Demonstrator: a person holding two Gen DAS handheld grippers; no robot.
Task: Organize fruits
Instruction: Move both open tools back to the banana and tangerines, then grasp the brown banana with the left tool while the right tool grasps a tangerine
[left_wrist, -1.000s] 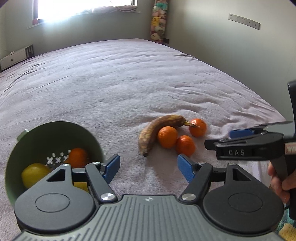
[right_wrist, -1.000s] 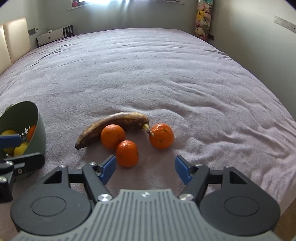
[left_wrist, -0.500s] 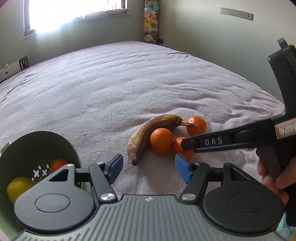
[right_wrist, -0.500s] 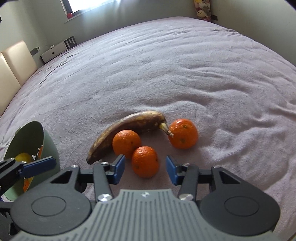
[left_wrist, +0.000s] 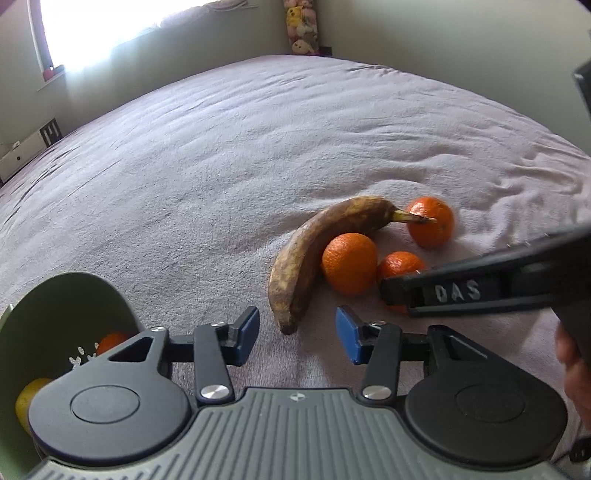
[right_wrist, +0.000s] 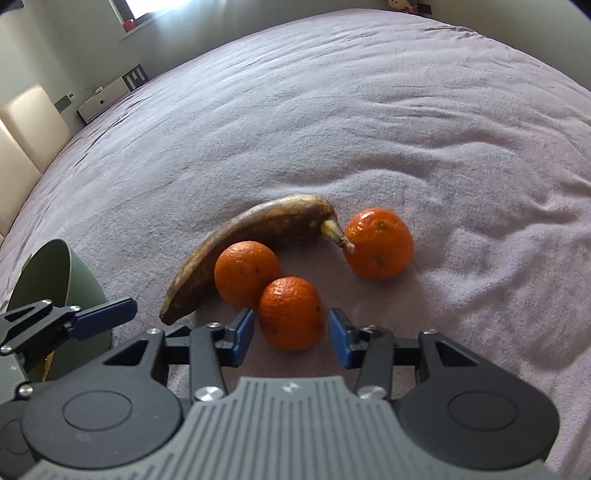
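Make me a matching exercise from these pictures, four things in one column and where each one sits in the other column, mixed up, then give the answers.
Things:
1. banana
2. nearest orange
3. far orange
4. lemon

Places:
A. inside the green bowl
B. between the open blue pads of the right gripper
C. at the banana's stem tip
D. curving behind the middle orange

Pairs: 1-D, 2-B, 3-C, 4-A
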